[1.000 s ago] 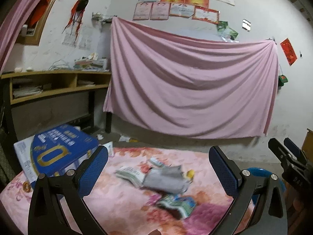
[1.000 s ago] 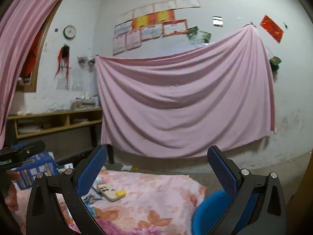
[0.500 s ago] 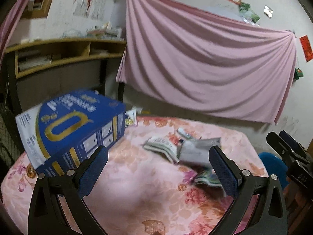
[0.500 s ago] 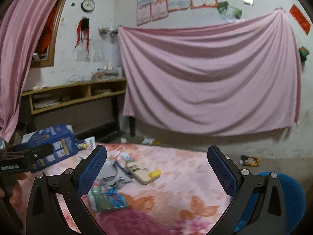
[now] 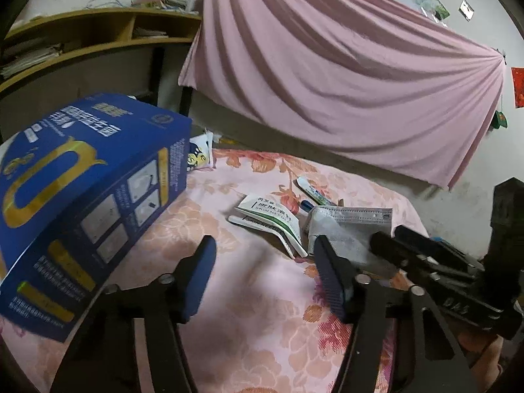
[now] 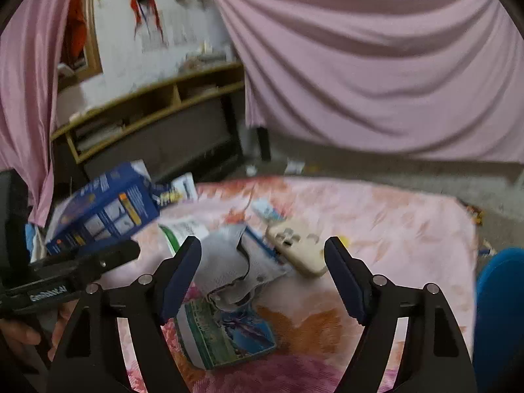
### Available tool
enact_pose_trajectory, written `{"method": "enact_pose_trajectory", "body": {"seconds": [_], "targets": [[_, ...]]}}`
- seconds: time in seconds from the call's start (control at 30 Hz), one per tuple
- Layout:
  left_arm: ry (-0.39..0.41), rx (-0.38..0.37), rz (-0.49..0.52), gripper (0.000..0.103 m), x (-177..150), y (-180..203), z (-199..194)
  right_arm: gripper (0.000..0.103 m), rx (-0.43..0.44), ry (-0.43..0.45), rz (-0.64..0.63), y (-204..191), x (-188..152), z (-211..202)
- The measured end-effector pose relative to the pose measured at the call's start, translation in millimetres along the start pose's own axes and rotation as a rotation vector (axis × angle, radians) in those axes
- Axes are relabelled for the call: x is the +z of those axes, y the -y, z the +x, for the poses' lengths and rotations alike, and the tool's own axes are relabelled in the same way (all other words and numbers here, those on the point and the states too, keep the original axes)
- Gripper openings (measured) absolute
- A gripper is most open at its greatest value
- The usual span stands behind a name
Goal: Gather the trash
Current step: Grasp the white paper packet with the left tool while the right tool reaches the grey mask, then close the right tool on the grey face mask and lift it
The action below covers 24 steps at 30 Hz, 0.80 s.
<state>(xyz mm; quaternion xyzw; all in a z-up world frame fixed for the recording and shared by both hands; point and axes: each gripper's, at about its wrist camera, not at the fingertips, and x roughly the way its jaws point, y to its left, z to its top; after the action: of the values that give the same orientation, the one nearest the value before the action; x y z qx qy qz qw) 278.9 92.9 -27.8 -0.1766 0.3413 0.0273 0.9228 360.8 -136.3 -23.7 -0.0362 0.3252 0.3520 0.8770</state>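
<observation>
Trash lies on a table with a pink floral cloth (image 5: 262, 311). A grey face mask (image 5: 350, 226) (image 6: 226, 262) lies mid-table beside a white and green folded carton (image 5: 271, 219) (image 6: 181, 229), a small tube (image 5: 314, 193) and a colourful wrapper (image 6: 226, 334). My left gripper (image 5: 265, 275) is open and empty, low over the cloth just short of the carton. My right gripper (image 6: 262, 275) is open and empty, hovering over the mask and wrapper. It shows at the right of the left wrist view (image 5: 435, 262).
A big blue box (image 5: 75, 196) (image 6: 101, 209) stands at the table's left. A beige phone case (image 6: 296, 249) lies right of the mask. A blue bin (image 6: 501, 311) is off the table's right edge. Wooden shelves (image 5: 82, 39) and a pink hanging sheet (image 5: 327, 65) stand behind.
Both grippers have dropped and tilted down towards the table. The trash pile and blue box now look much closer. Both stay open and empty.
</observation>
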Motion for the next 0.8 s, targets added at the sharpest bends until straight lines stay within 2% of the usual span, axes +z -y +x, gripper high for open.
{"method": "enact_pose_trajectory", "body": {"seconds": [0.07, 0.13, 0.17, 0.23, 0.33, 0.43, 0.5, 0.6, 0.8], "targets": [[-0.018, -0.010, -0.008, 0.048, 3.8, -1.2, 7.0, 0.067, 0.007, -0.050, 0.000, -1.1, -0.2, 10.6], [-0.032, -0.022, -0.018, 0.048, 6.3, -1.1, 12.7, 0.052, 0.021, -0.094, 0.007, -1.3, -1.8, 19.9], [-0.037, -0.027, -0.023, 0.048, 8.1, -0.7, 14.5, 0.047, 0.025, -0.106, 0.009, -0.4, -1.9, 22.7], [-0.054, -0.037, -0.041, 0.048, 11.1, -1.6, 20.2, 0.030, 0.044, -0.133, 0.013, 0.7, -4.2, 27.0], [-0.093, -0.031, -0.067, 0.038, 14.1, -1.5, 29.5, 0.013, 0.062, -0.155, 0.022, 1.9, -5.3, 31.1], [-0.123, -0.038, -0.092, 0.031, 14.0, -1.6, 37.1, 0.008, 0.068, -0.157, 0.023, 3.0, -5.4, 31.2], [-0.127, -0.046, -0.102, 0.019, 15.0, -0.9, 39.2, 0.006, 0.066, -0.157, 0.013, 1.4, -5.2, 30.8], [-0.118, -0.054, -0.109, 0.011, 17.7, 0.1, 39.8, 0.005, 0.056, -0.151, -0.002, -1.2, -5.4, 29.9], [-0.041, -0.048, -0.072, 0.005, 20.2, 6.7, 24.1, 0.003, 0.047, -0.093, -0.016, -2.0, -4.3, 19.2]]}}
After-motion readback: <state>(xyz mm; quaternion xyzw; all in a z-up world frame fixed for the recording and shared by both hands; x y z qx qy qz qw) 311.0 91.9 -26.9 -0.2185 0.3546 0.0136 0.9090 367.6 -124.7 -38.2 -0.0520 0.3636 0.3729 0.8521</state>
